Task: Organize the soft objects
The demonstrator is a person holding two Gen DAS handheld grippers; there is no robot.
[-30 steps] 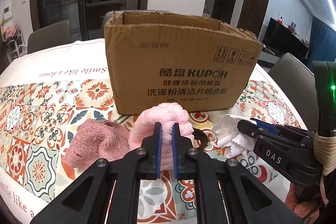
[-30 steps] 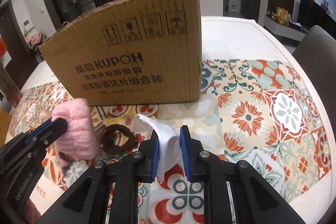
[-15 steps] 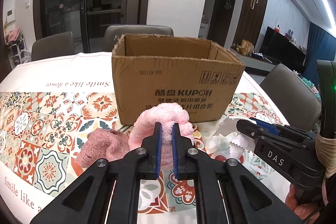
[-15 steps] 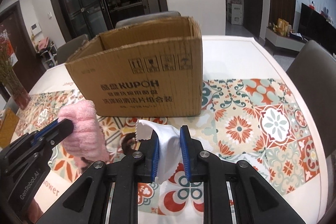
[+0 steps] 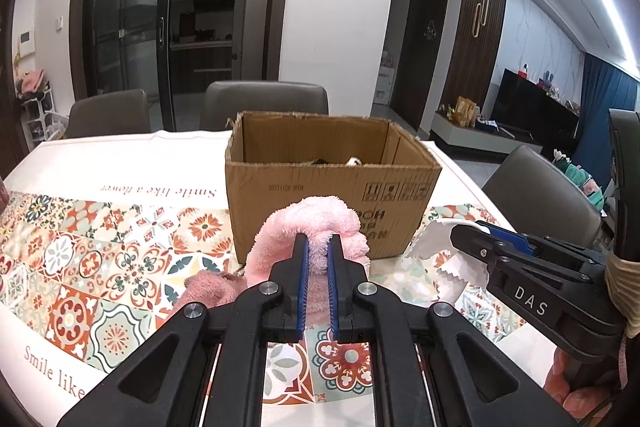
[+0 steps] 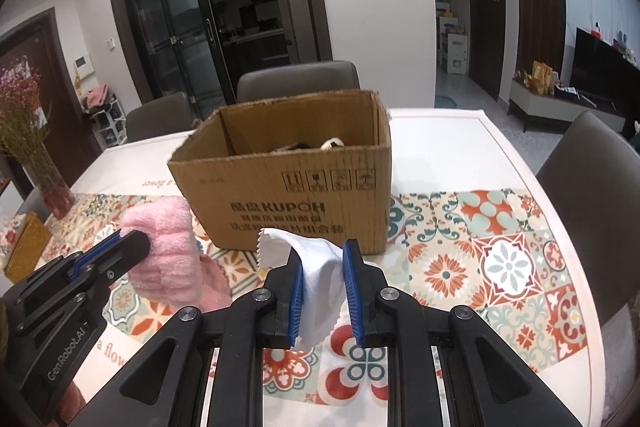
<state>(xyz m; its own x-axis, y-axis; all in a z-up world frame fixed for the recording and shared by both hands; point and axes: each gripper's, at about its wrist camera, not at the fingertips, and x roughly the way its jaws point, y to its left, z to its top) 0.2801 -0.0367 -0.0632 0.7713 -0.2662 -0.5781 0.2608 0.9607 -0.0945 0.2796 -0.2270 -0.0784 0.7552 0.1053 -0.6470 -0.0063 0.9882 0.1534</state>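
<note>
Closest to the left wrist camera, the left gripper (image 5: 317, 259) is clamped on a fluffy pink towel (image 5: 316, 227), its blue-padded fingers (image 5: 302, 275) pressed into the pile so the cloth bulges above and to both sides of them. The towel is lifted clear of the table. Just below and left of it, a darker pink cloth (image 5: 208, 287) lies on the patterned tablecloth (image 5: 100, 267).

In the right wrist view, the right gripper (image 6: 322, 263) grips a white cloth (image 6: 320, 275) with a zigzag-cut edge; one corner sticks up and to the left of the fingers, and the rest hangs down between them. The same white cloth (image 5: 444, 251) shows in the left view at the tip of the right gripper, beside the pink towel and apart from it.

Beyond both grippers stands an open cardboard box (image 6: 304, 195) printed with KUPOH, sitting on the tablecloth. Some items lie at its bottom, too hidden to identify. Behind the box are grey chairs (image 5: 264, 103) pulled up to the table, and to the far left in the right view a vase of dried flowers (image 6: 28, 147)
</note>
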